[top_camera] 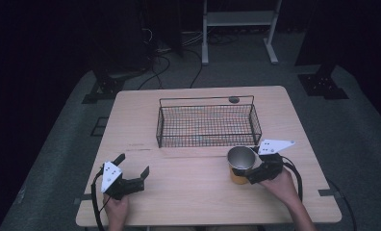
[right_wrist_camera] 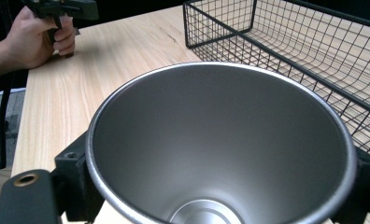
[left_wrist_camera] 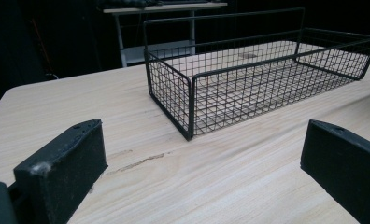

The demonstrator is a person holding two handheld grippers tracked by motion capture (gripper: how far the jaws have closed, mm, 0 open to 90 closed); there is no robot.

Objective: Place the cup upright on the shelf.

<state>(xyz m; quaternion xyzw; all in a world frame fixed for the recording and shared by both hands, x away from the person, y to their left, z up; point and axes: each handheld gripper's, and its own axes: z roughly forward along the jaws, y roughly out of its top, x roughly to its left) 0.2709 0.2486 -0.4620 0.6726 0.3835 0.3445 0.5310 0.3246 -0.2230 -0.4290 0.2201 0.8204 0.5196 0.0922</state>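
A metal cup [top_camera: 241, 161] with a shiny inside and an orange-yellow outside stands near the table's front right, just before the basket. My right gripper [top_camera: 245, 173] is shut on the cup [right_wrist_camera: 220, 140], one black jaw on each side of its wall. My left gripper [top_camera: 133, 164] hovers open at the front left of the table with nothing between its jaws. In the left gripper view my left gripper [left_wrist_camera: 202, 154] faces the basket's near corner. In the right gripper view the person's left hand [right_wrist_camera: 33, 37] holds the left gripper [right_wrist_camera: 66, 7] far off at the top left.
A black wire basket [top_camera: 208, 143] sits empty at the table's middle back, its corner [left_wrist_camera: 191, 93] close ahead of the left jaws and its wall [right_wrist_camera: 286, 60] just beyond the cup. The light wooden table [top_camera: 188, 192] has bare room between the two grippers. Stands and cables lie on the floor behind.
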